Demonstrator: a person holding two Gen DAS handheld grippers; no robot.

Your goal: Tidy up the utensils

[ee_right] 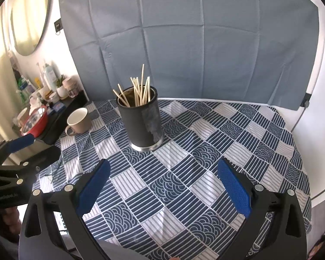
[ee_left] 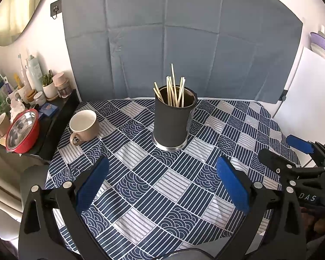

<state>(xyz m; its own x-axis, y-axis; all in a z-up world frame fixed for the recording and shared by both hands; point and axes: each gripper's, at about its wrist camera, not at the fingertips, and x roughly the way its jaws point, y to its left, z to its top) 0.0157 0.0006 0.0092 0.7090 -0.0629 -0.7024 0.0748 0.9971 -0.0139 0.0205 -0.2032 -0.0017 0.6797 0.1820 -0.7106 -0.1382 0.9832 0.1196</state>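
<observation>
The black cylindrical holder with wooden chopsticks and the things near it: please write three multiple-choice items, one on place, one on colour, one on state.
1. Where does the beige ceramic mug stand, seen from the left wrist camera?
A. left of the black cylindrical holder
B. inside it
C. right of it

2. What colour are the gripper pads?
A. red
B. blue
C. green

3. How are the wooden chopsticks?
A. flat on the patterned tablecloth
B. in the mug
C. upright in the holder

Answers: 1 A, mug sits leftward; 2 B, pads look blue; 3 C, tips rise above the rim.
</observation>
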